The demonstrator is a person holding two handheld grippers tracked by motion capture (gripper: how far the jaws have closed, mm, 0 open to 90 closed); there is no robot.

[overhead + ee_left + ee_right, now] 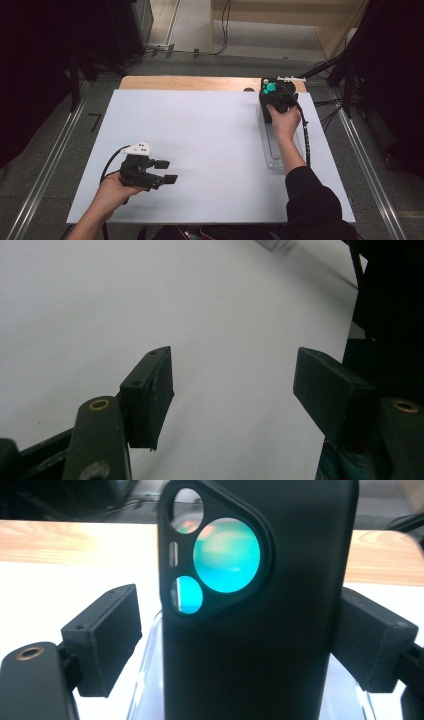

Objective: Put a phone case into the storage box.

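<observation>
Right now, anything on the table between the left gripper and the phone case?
No. In the high view, bare white tabletop separates the left gripper from the black phone case, which stands at the clear tray.

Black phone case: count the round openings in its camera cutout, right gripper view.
3. On the black phone case: a small clear one at the top left, a large teal one at the centre right, a small teal one at the lower left.
</observation>
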